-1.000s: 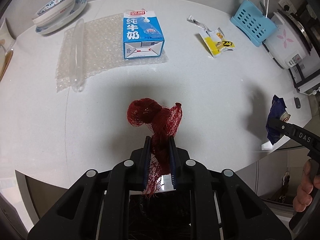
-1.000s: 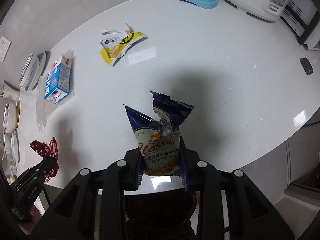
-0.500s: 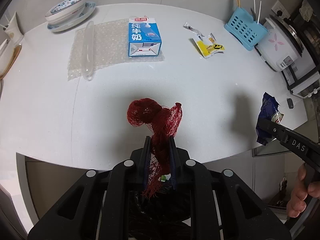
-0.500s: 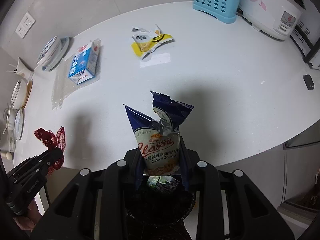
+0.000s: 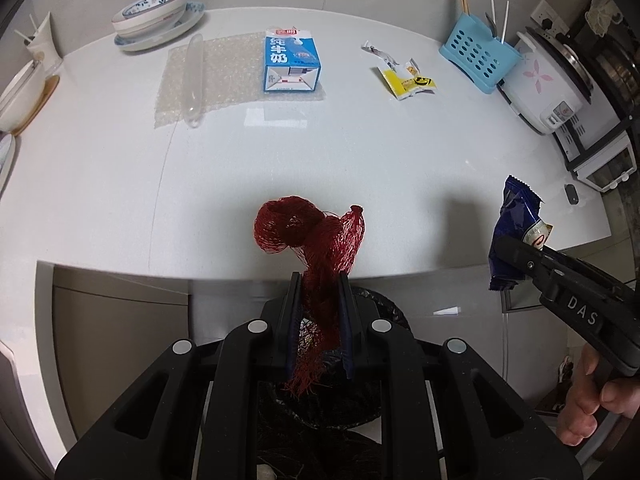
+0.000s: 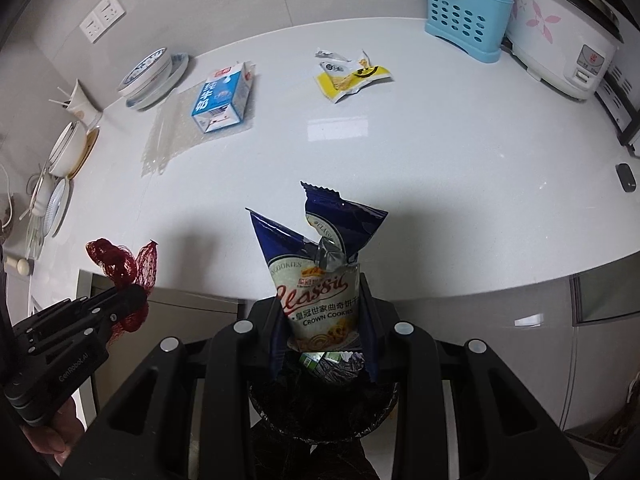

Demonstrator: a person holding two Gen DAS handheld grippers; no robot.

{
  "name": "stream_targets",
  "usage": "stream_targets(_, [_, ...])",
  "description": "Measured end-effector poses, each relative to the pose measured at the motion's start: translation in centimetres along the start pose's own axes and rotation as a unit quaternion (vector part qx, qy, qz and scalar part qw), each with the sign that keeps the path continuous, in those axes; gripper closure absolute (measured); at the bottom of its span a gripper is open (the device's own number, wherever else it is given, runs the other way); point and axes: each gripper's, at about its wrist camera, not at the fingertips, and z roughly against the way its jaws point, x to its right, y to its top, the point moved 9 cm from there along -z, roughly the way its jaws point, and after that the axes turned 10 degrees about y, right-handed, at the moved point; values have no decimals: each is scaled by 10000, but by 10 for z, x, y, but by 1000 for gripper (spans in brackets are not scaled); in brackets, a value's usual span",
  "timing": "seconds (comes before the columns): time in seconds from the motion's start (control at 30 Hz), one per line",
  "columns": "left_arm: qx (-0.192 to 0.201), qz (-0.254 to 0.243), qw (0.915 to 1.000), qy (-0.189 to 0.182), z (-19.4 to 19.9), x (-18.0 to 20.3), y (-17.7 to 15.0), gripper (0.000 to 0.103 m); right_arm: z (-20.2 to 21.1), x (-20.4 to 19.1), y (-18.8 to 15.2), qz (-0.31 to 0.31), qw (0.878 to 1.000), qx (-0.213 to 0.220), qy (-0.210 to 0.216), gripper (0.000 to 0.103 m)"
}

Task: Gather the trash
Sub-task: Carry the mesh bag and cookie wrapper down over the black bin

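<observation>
Red mesh net bag (image 5: 316,240): loose, crumpled plastic netting with frayed strands. Your left claw (image 5: 319,308) is clamped on its middle; a bunched loop stands above the fingertips, a ragged tail hangs below. It hangs off the worktop (image 5: 360,152), past the near edge.

Cookie wrapper (image 6: 320,280): glossy dark-blue and white foil, torn open at the top into two pointed flaps, printed "Crown Cookies". Your right claw (image 6: 322,320) grips its lower half; it stands upright between the pads, beyond the worktop edge.

Bin (image 6: 320,400): round, lined with a crinkled black bag, directly under both claws.

Left on the smooth white worktop: a blue-and-white milk carton (image 5: 291,64) lying on a sheet of bubble wrap (image 5: 216,76); a yellow snack wrapper (image 5: 406,82), flat and torn, well apart from both claws.
</observation>
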Motion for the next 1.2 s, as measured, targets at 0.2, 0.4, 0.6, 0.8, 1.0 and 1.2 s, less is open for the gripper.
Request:
stream_targets(0.2, [-36,-39,9999,-92,4,6,-24,87,9,-9,-22,178,9997,49,162,75])
stream_targets(0.4, [-99,-1,9998,-187,6,8,-43,87,14,-15,-44,295,9988,41,380,75])
stream_targets(0.6, [-135,-27,9996,-257,3,9,-63,87,12,-16,-69,412,9981,-61,463,75])
stream_targets(0.8, [-265,30,9994,-210,-10,-1,-87,87,3,-17,-94,569,9971,-182,464,75])
stream_targets(1.0, [-317,106,9993,-181,-33,-10,-105,87,-14,-13,-120,584,9964,-380,493,75])
stream_targets(1.2, [-413,260,9985,-256,-64,-17,-118,87,-36,-8,-139,523,9956,-650,429,75])
